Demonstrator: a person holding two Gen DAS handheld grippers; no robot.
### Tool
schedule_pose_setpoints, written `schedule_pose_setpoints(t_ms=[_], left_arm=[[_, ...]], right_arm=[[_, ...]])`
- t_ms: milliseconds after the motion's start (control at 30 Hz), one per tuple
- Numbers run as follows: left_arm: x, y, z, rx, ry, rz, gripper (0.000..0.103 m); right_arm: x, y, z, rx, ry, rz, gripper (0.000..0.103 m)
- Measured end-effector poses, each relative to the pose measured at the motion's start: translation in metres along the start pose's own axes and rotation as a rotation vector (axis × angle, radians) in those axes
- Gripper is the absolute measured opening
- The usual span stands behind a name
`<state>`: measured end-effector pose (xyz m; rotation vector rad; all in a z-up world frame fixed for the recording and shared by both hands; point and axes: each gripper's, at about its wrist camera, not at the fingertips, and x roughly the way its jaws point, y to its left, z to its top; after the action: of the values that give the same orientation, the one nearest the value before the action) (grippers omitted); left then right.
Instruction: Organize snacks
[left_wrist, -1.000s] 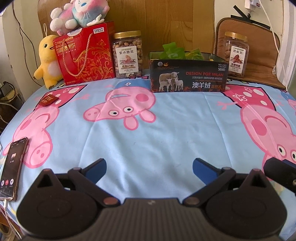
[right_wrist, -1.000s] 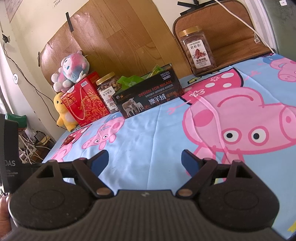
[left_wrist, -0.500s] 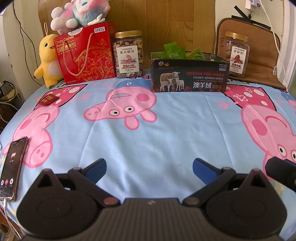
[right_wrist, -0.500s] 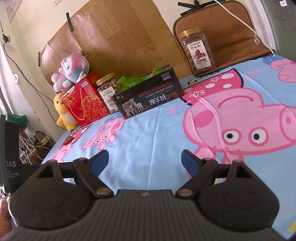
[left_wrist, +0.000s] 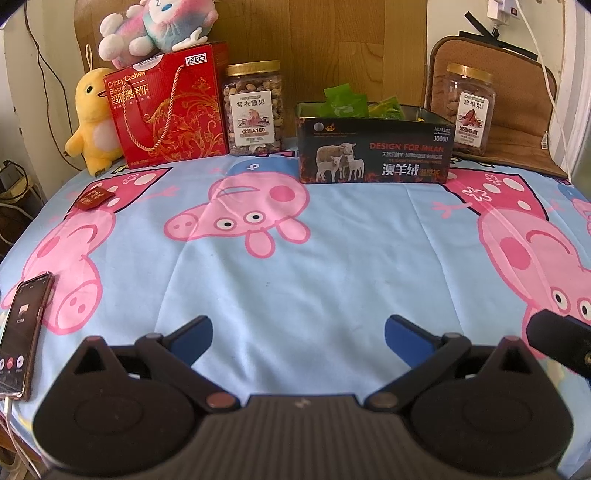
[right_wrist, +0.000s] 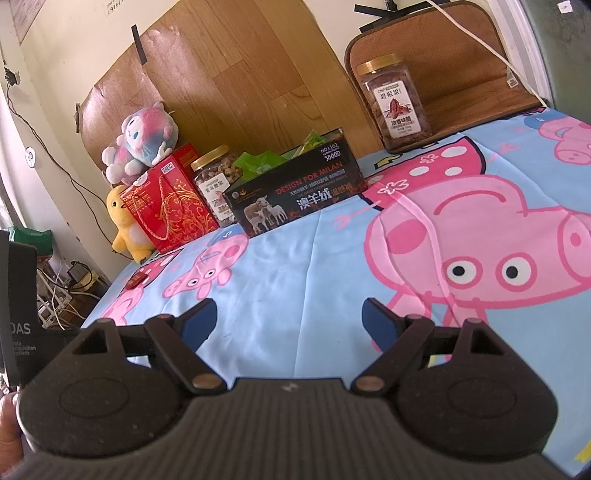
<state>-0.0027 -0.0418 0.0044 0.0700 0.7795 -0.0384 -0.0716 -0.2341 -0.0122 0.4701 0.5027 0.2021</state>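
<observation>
Blue cartoon-pig cloth (left_wrist: 295, 280) covers the surface. At its far edge stands the open dark rectangular box (left_wrist: 375, 149) holding green snack packets (left_wrist: 345, 101). Left of it stand a gold-lidded clear nut jar (left_wrist: 253, 107) and a red gift box (left_wrist: 170, 107); a second nut jar (left_wrist: 469, 109) stands right. Left claw (left_wrist: 297, 338) and right claw (right_wrist: 288, 323) hover near the front, fingers apart, empty.
</observation>
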Motion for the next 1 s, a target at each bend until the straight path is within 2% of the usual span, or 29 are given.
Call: schedule_pose_setpoints(t_ms=[1000], left_arm=[[-0.0024, -0.0016, 0.001, 0.007, -0.013, 0.0, 0.103]], right_arm=[[0.0004, -0.0004, 0.002, 0.0, -0.007, -0.009, 0.088]])
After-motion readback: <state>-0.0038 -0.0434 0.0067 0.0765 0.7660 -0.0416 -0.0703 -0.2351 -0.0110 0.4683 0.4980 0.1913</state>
